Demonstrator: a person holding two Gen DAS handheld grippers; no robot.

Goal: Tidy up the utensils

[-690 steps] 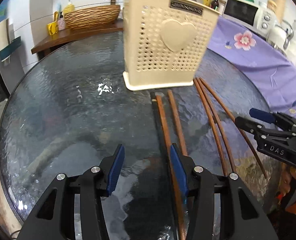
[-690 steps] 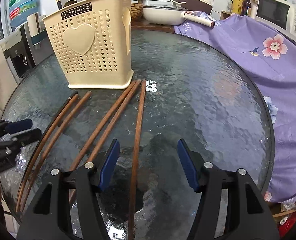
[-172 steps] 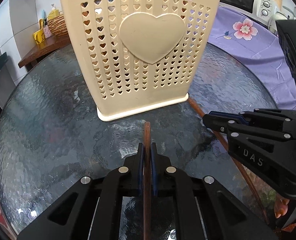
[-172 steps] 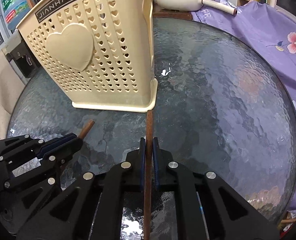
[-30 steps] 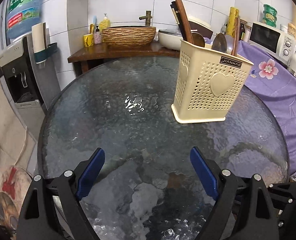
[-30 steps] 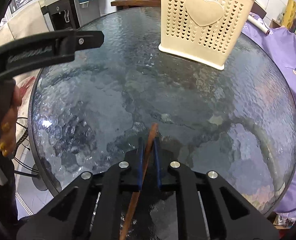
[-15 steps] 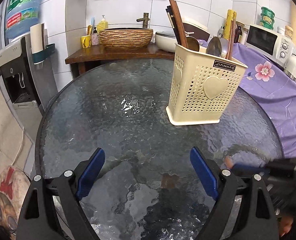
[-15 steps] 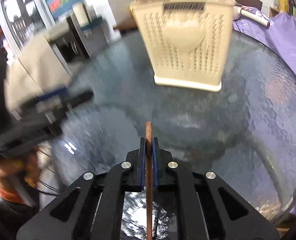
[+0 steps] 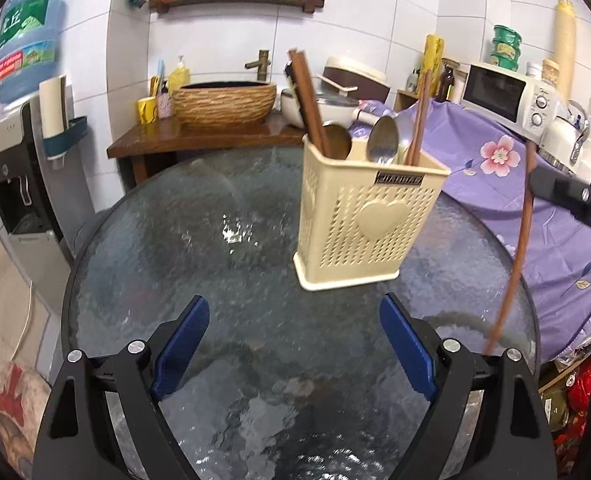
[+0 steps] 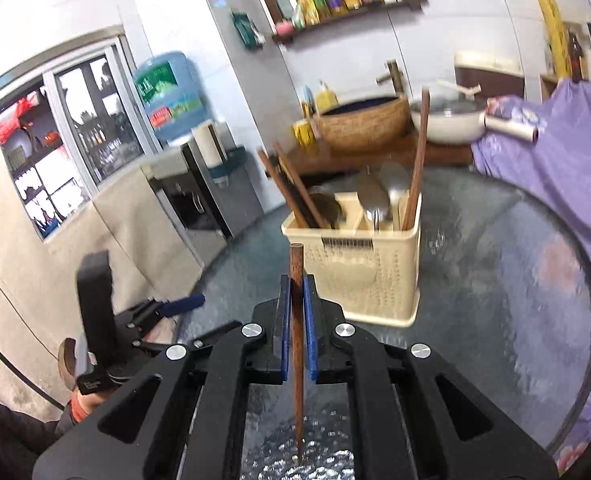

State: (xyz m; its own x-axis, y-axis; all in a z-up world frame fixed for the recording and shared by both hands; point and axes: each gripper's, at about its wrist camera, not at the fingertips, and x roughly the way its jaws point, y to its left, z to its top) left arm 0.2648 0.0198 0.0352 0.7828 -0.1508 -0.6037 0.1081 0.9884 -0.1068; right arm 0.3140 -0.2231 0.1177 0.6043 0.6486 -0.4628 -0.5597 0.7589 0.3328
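Our right tongs [image 10: 294, 320] pinch one chopstick [image 10: 296, 320] short of the basket [image 10: 371, 276] on the bench [image 9: 175, 240]; left tongs [image 9: 291, 344] wide, empty. Risk: its tip, probably blurred here, clips the rim and tips the basket.

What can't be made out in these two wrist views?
- Lower ends of the chopsticks and spoons in the holder: hidden by its walls, both views.
- Right gripper: cut off by the right edge in the left view; only a black bar shows.
- Holder label: blurred in both views.
- Held chopstick: its lower tip is lost in glare, right view.
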